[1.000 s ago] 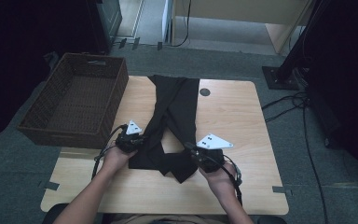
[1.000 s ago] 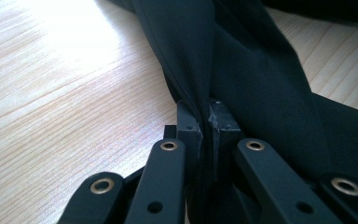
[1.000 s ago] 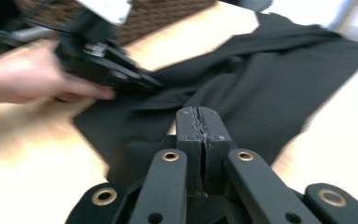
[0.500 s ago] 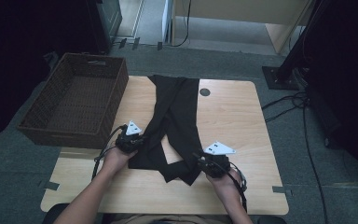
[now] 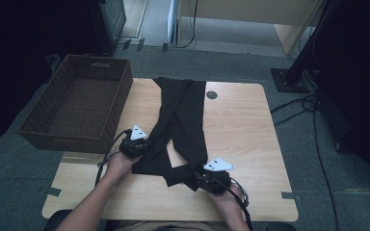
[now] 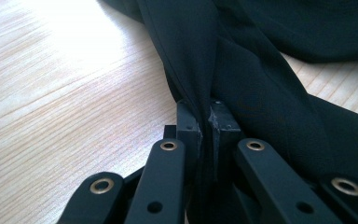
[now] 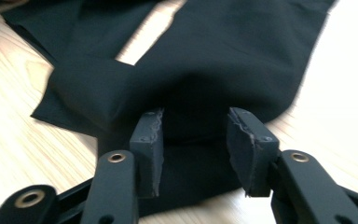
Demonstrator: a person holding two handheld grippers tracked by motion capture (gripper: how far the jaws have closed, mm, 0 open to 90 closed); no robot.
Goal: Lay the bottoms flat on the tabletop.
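- A pair of black trousers (image 5: 182, 120) lies along the middle of the wooden table (image 5: 250, 134), running from the far edge toward the near edge, with the two legs crossing partway down.
- The trousers' near end is folded over on itself and rests close to the table's near edge, between the two hands.
- The left gripper (image 5: 142, 147) sits at the left side of the garment; in the left gripper view its jaws are pressed together on a fold of the black cloth (image 6: 242, 74), which rises from between the pads.
- The right gripper (image 5: 203, 182) rests low over the table at the folded near end of the trousers (image 7: 205, 60); its jaws have just been opening and now stand apart.
- In the right gripper view the dark fabric lies between the two pads (image 7: 148, 140), which do not press on it.
- A brown woven basket (image 5: 79, 108) stands at the table's left edge, toward the far left corner, apart from the trousers.
- A small dark round cap (image 5: 211, 95) sits in the tabletop near the far edge, just right of the cloth.
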